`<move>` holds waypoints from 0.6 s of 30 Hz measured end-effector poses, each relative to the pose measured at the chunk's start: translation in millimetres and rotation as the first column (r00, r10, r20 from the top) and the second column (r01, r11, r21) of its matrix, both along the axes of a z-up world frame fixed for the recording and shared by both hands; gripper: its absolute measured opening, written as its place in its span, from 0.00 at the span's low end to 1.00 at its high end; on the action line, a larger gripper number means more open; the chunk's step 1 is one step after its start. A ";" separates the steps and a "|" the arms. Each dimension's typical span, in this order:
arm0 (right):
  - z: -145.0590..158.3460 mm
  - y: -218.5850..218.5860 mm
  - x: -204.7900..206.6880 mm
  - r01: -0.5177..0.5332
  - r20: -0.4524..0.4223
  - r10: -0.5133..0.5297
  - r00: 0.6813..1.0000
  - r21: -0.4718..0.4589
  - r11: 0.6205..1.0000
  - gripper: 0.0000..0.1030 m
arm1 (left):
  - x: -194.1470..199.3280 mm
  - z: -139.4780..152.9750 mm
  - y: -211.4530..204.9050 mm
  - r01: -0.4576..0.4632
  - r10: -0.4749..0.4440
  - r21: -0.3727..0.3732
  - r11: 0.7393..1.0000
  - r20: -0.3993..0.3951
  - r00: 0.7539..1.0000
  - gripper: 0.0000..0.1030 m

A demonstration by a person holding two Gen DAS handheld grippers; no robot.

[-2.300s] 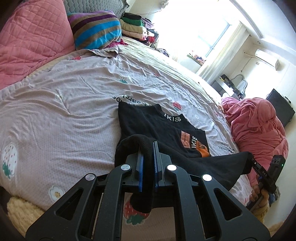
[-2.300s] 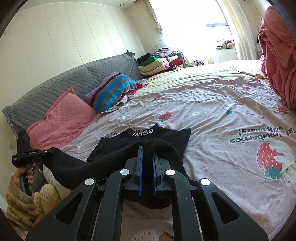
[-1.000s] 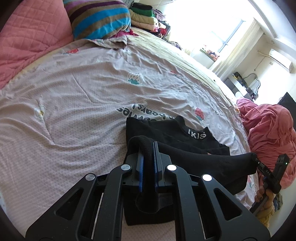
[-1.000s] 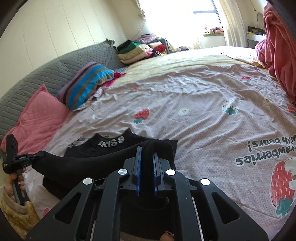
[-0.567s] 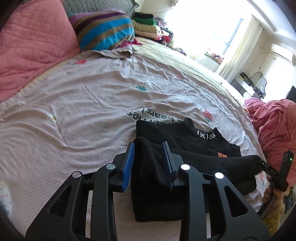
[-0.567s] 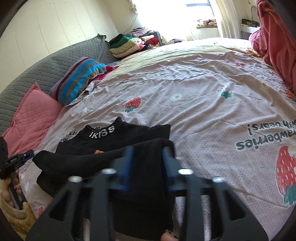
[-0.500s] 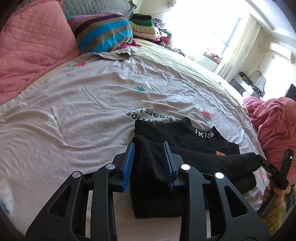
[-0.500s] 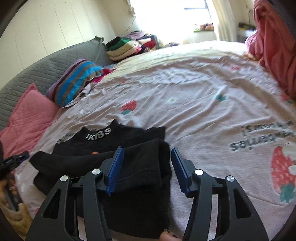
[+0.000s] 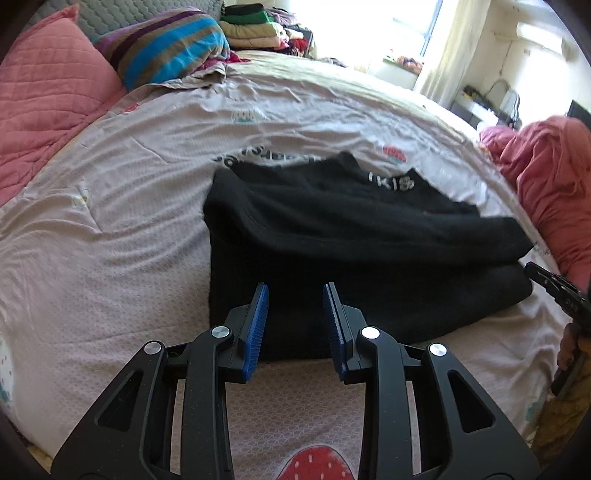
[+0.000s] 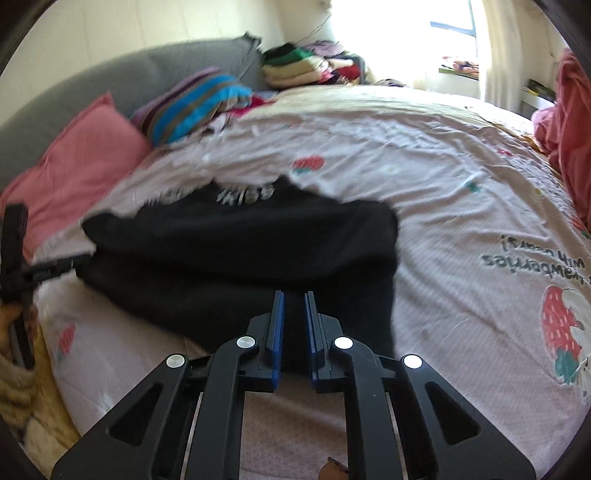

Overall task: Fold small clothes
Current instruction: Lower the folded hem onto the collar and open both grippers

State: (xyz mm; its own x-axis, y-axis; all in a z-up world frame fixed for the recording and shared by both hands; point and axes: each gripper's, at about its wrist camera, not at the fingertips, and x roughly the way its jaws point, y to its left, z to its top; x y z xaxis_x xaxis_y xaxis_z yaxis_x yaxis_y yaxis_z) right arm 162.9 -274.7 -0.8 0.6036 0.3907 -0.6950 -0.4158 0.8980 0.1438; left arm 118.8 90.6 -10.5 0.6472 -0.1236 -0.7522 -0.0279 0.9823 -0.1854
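A black top (image 9: 354,236) with white collar lettering lies folded in half on the bed sheet (image 9: 110,221). My left gripper (image 9: 295,295) is open and empty, just above the near left edge of the fold. The right wrist view is blurred; there the top (image 10: 240,251) lies in front of my right gripper (image 10: 293,299), whose blue pads stand a narrow gap apart with nothing between them, over the top's near edge. The other gripper shows at each view's side: the right one (image 9: 554,284) and the left one (image 10: 48,271).
A pink pillow (image 9: 48,96) and a striped pillow (image 9: 166,48) lie at the head of the bed, with a stack of folded clothes (image 9: 251,26) behind. A red-pink heap of cloth (image 9: 554,177) lies on the right. The sheet has strawberry prints (image 10: 561,332).
Both grippers opened and let go of the top's hem, which now lies folded over the upper half. Both have drawn back toward the near edge, and the right jaws have narrowed again.
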 end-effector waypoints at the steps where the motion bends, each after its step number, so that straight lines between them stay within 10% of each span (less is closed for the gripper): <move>1: -4.7 3.1 -0.1 0.006 -0.003 -0.006 1.000 -0.021 1.000 0.10 | 2.1 -1.9 -2.4 0.003 -0.003 0.014 1.000 -0.002 1.000 0.21; 18: -22.0 24.1 92.8 0.079 -0.076 -0.078 0.994 0.006 0.997 0.10 | 64.9 -3.8 1.6 -0.027 0.028 0.046 0.999 -0.009 1.000 0.23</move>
State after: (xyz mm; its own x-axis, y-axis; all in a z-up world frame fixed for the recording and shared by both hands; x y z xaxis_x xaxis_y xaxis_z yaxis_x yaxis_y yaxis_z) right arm 255.7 -250.6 -22.8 0.5788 0.3503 -0.7364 -0.3315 0.9261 0.1800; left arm 183.7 92.1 -14.3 0.6427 -0.0713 -0.7628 -0.0566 0.9885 -0.1401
